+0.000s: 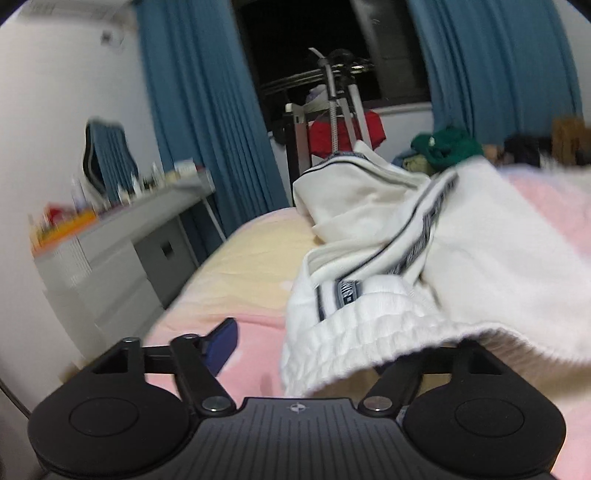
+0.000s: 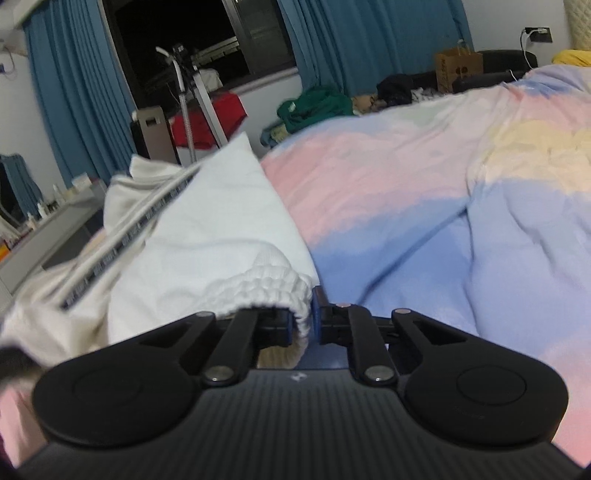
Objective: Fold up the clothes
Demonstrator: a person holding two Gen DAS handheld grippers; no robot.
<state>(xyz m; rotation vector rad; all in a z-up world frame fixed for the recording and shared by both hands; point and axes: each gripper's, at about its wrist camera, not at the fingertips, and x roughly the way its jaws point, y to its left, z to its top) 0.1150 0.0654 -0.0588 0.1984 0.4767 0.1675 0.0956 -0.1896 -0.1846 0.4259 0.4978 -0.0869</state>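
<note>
pastel bedspread (image 2: 406,206) under white trousers (image 2: 207,236); blue curtains (image 1: 192,110) behind.

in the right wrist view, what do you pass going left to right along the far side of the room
blue curtain → dark window → red cloth → green clothes → black clothes → brown paper bag → wall socket

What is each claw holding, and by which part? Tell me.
The right claw is shut on the white pants, pinching the ribbed waistband. The left claw is open; the waistband drapes over one finger, not pinched.
</note>
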